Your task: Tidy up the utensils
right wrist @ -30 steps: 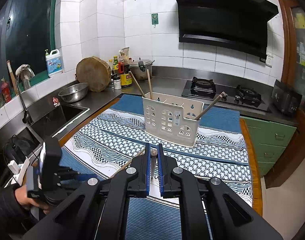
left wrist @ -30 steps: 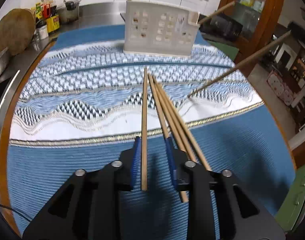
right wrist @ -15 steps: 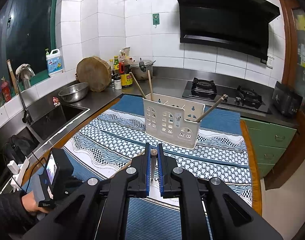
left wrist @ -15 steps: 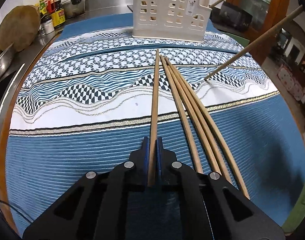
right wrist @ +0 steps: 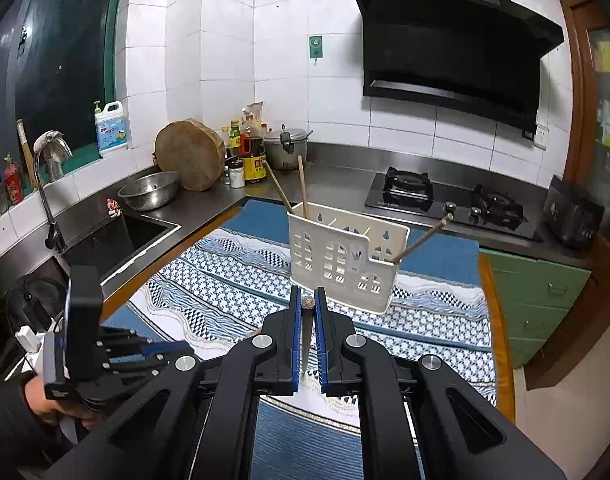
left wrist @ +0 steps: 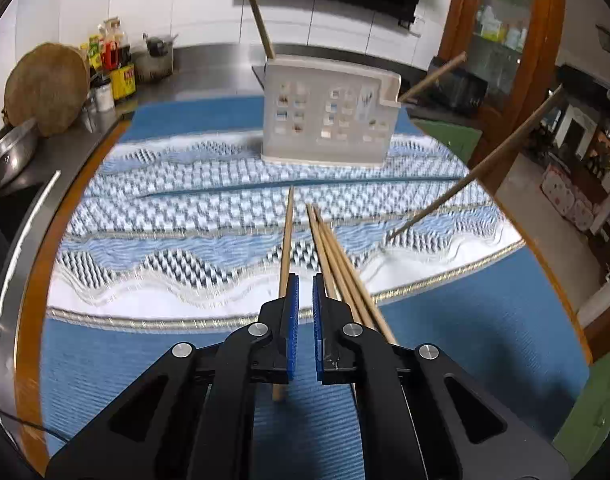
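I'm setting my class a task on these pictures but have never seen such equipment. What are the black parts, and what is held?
No robot: a person holds a two-jawed tool in each hand, each with a camera looking along its jaws. One picture is from the left gripper, one from the right gripper. On a patterned blue cloth stands a white utensil holder with chopsticks in it; loose chopsticks lie before it. The right jaws pinch one chopstick. The left jaws are shut, apparently empty.
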### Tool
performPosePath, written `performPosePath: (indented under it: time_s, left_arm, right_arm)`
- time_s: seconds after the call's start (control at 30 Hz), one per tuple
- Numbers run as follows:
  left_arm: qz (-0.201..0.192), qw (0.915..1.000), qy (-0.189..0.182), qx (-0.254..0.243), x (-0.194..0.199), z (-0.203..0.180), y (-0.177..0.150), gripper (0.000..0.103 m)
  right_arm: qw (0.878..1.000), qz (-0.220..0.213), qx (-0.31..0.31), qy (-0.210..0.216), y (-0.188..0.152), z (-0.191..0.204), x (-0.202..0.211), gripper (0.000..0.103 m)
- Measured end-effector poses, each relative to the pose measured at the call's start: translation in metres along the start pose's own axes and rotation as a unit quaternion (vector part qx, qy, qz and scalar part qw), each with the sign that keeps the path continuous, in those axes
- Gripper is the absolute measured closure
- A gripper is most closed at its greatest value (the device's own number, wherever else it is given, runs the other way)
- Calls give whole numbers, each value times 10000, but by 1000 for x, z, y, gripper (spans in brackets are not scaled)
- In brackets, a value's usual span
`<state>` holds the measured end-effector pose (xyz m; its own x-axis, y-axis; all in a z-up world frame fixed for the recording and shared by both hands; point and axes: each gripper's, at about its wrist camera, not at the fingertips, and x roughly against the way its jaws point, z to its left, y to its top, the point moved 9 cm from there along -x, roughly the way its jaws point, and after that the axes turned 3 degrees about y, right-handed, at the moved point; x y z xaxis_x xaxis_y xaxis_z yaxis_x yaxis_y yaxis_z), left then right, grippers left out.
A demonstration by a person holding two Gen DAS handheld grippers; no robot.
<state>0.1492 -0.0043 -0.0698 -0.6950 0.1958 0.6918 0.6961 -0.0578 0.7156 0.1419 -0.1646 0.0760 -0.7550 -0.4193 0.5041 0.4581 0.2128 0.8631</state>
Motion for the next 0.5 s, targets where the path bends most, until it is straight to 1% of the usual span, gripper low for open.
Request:
performPosePath:
  time_s: [0.1,0.17,0.27,0.4,0.5]
  left_arm:
    - [-64,10000,17,-52,6,3,9,98]
    - [-27,9999,48,-100,7,6,7,98]
    - [234,9995,48,-209,-1,10,-6,98]
    - [678,9973,5,-279,-18,12,-30,98]
    - [903,9955,-34,-289,-28,12,-45,95]
  right_arm:
    - [10000,-27,61,-12,6,2,1,96]
    - [10000,-41,78,-4,8,3,2,96]
    - [9999,-61,80,10,9,3,2,96]
    - [9999,-38,84,46,10,5,-2,96]
    - [9999,-27,113,62,9,7,-3,96]
